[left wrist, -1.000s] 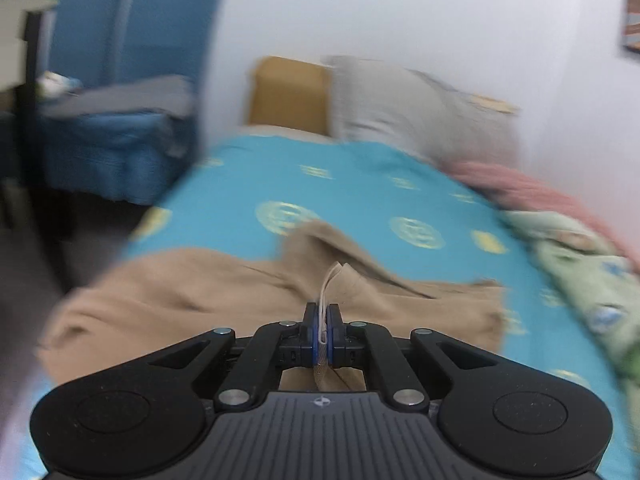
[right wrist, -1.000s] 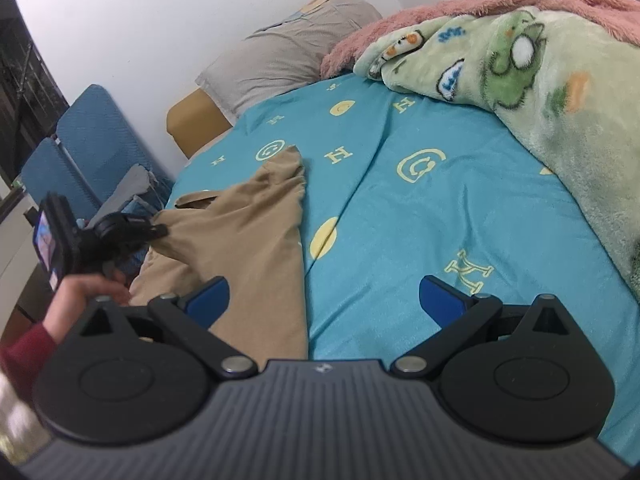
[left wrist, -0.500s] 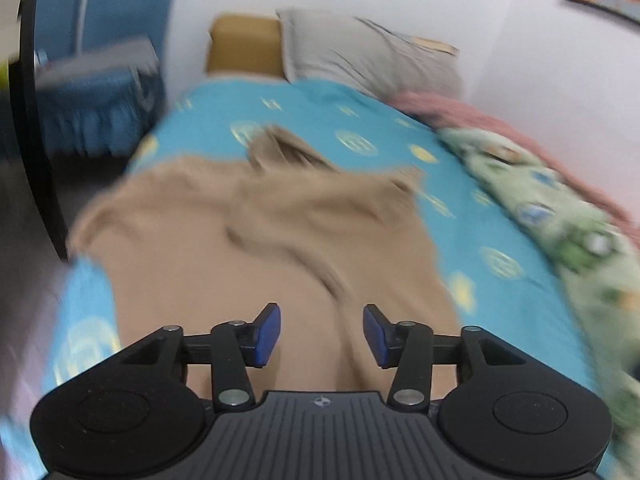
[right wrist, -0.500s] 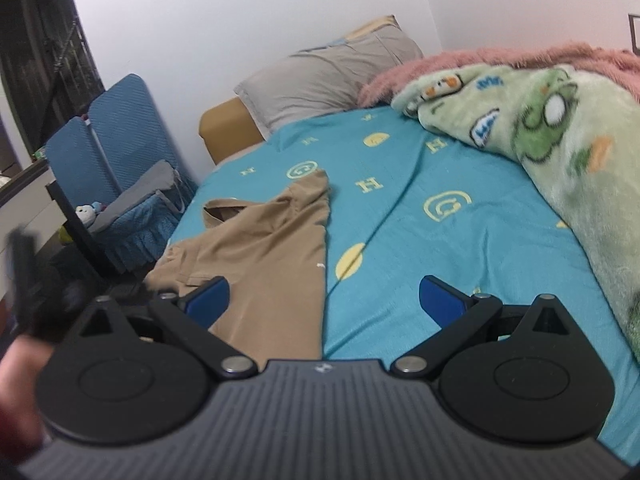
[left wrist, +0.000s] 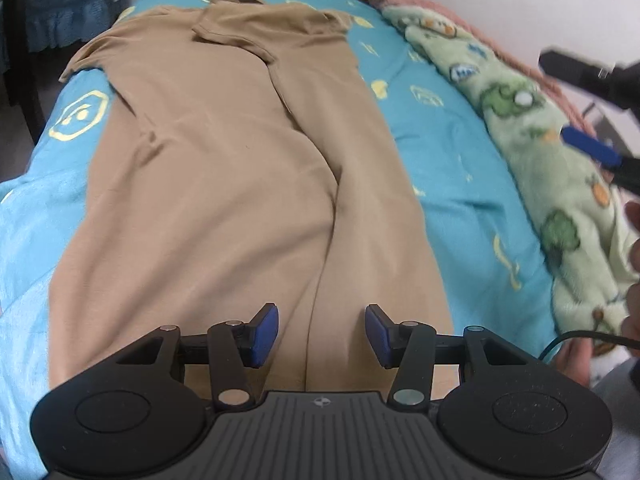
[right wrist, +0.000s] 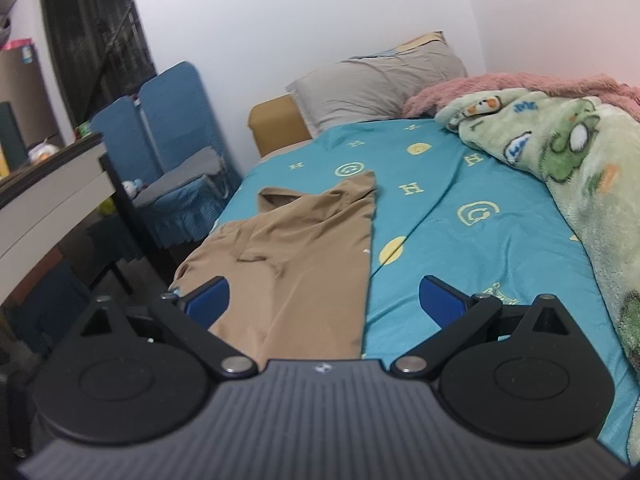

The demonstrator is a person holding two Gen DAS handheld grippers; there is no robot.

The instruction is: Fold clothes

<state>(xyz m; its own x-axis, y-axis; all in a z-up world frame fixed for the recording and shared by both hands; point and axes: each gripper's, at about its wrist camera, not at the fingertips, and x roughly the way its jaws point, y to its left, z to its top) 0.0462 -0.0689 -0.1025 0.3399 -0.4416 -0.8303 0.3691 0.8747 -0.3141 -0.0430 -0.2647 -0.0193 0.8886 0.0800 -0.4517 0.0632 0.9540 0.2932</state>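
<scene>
A tan garment (left wrist: 240,160) lies lengthwise on the blue patterned bedsheet (left wrist: 440,140), with one side folded over along a long crease and a sleeve lying across the top. My left gripper (left wrist: 322,334) hovers over the garment's near end. Its jaws stand apart and are closing, and its blue pads touch no fabric. In the right wrist view the same garment (right wrist: 304,248) lies ahead and to the left. My right gripper (right wrist: 324,300) is wide open above the near edge of the bed, holding nothing. One of its blue pads (left wrist: 592,150) shows at the right edge of the left wrist view.
A green cartoon blanket (right wrist: 580,152) and a pink one are heaped along the bed's right side. A grey pillow (right wrist: 380,80) lies at the head. Left of the bed stand a blue folding chair (right wrist: 172,120) and a desk (right wrist: 48,184). A hand (left wrist: 632,260) shows at the right edge.
My left gripper let go of the fabric it pinched, opened, and swung to the garment's near end, tilting down. The garment now lies flat. My right gripper rose, its view tilting up.
</scene>
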